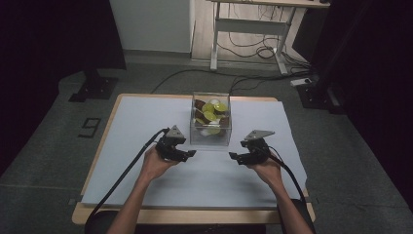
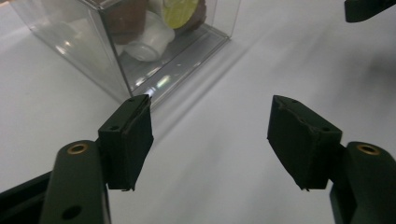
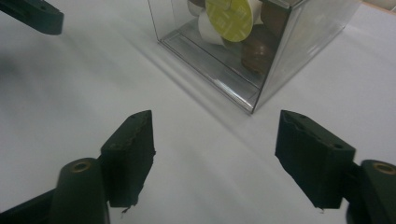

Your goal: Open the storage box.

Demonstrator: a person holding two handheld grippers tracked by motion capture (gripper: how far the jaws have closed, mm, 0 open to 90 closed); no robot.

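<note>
A white-covered table [image 1: 146, 185] carried a clear box [image 1: 210, 134] of capsules [image 1: 209, 116]. Left gripper [image 1: 190, 154] and right gripper [image 1: 234, 156], both open and empty, flanked it; gripping its walls probably came next.

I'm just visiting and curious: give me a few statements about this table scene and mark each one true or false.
1. The clear box holds small capsules, some with yellow-green lids. True.
2. The left gripper is clamped on the box. False: nothing is between its fingers, and it is apart from the box.
3. The right gripper has nothing between its fingers. True.
4. The box lies tipped on its side. False: it stands upright on the white sheet.
</note>
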